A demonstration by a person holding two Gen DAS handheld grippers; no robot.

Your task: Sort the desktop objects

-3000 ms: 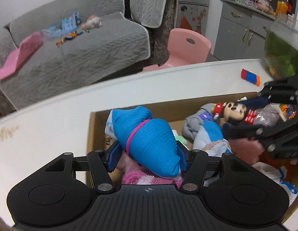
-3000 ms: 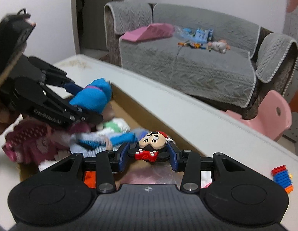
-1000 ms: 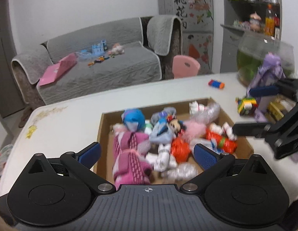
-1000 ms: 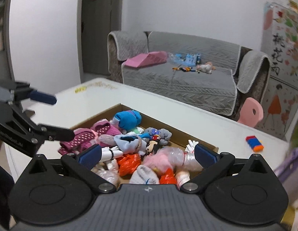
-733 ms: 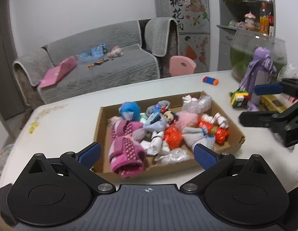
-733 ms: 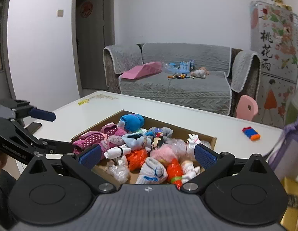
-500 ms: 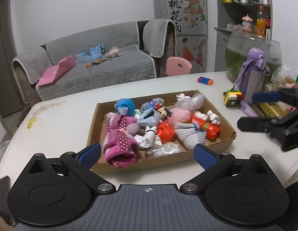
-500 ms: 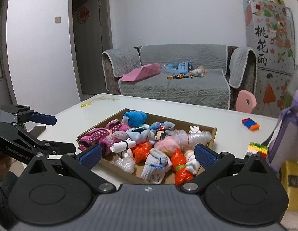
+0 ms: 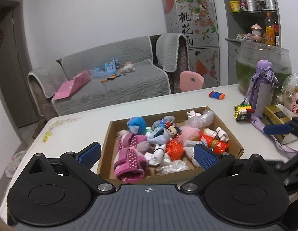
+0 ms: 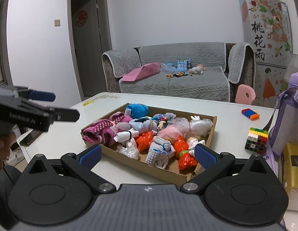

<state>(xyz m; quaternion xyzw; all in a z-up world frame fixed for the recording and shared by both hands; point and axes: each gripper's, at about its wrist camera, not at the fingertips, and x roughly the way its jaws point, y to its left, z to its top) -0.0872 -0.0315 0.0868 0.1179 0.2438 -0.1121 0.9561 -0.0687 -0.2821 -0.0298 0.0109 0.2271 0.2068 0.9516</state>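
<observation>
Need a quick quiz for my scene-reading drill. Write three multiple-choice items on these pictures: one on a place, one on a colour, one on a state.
1. Where does the blue sock ball lie?
A. in the cardboard box
B. on the sofa
C. beside the purple bottle

2. What colour is the small chair behind the table?
A. green
B. pink
C. black

3. How do the left gripper and right gripper stand?
A. both shut on toys
B. one open, one shut
C. both open, empty

Answers: A, it sits at the box's far left corner; B, its backrest is pink; C, both sets of pads are spread with nothing between.
</observation>
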